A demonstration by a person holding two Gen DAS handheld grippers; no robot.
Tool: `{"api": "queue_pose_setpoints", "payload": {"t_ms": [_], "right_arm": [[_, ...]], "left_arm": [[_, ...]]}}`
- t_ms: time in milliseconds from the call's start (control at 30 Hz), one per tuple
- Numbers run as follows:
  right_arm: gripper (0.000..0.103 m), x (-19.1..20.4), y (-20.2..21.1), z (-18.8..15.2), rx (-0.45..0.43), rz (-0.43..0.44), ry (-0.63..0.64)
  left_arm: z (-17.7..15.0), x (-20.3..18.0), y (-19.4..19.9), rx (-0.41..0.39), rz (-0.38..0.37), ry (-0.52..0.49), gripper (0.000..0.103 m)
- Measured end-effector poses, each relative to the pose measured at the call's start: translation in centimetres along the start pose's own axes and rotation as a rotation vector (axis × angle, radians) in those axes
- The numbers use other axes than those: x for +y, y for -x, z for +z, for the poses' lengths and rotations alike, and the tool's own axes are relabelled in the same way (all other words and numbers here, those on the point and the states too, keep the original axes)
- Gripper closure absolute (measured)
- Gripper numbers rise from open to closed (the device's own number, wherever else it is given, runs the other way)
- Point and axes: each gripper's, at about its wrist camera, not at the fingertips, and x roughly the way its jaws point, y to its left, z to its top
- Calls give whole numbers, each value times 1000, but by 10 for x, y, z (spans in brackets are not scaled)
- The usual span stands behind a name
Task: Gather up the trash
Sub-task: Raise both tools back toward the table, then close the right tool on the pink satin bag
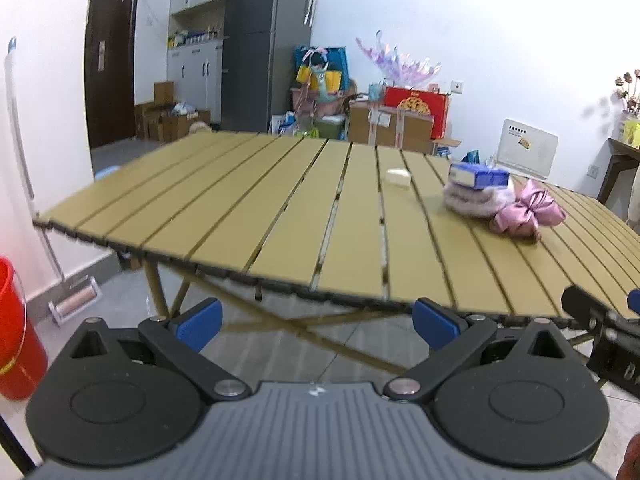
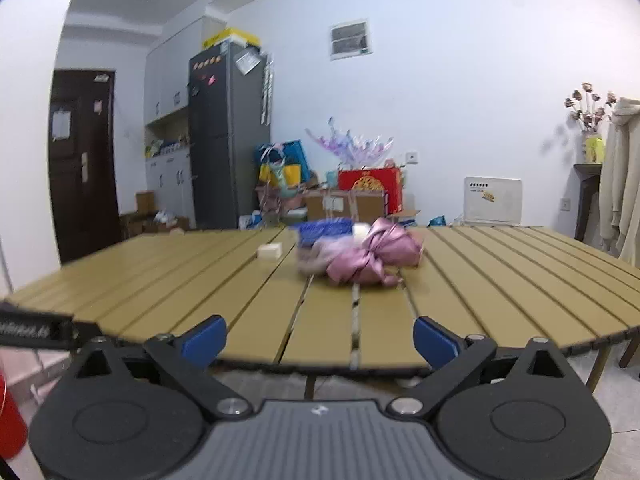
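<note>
Right now both tools hang at the near edge of a slatted folding table (image 1: 248,208). The left gripper (image 1: 316,322) has its blue pads spread wide with nothing between them; the right gripper (image 2: 320,342) is just as wide and empty too. On the table, seen from the left wrist, a small white scrap (image 1: 398,178) lies at about one o'clock. Further toward two o'clock sits a blue tissue pack (image 1: 478,176) on top of a fuzzy pale bundle (image 1: 470,202), with a pink satin bow (image 1: 528,214) touching it. A red bucket (image 1: 16,332) stands on the floor at nine o'clock.
</note>
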Motion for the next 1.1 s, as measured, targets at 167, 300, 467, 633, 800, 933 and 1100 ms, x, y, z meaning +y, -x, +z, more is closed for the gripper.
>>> {"api": "queue_pose_setpoints", "payload": {"t_ms": [167,300,467,633,800,933,1100], "right_arm": [[0,-16,-24,21,-33,-13,-19],[0,-25,-47,33,-41,-30,-28],[0,-37,-78,43,-29,-45,-44],[0,-52,-111,54,-11,-82,-71],[0,-64,-150,63,43,-84,-95],[9,-68,-179,66,104,-58,-137],[18,-74,-212,67,188,-54,-196]], "left_arm": [[16,-13,-8,-13,-7,-8,0],[30,-20,-20,-18,-6,-7,0],[45,-33,-35,-35,-9,-20,0],[60,-50,-53,-37,-30,-38,0],[71,-66,-70,-40,-44,-55,0],[80,-76,-83,-41,-64,-62,0],[88,-91,-96,-49,-80,-99,0]]}}
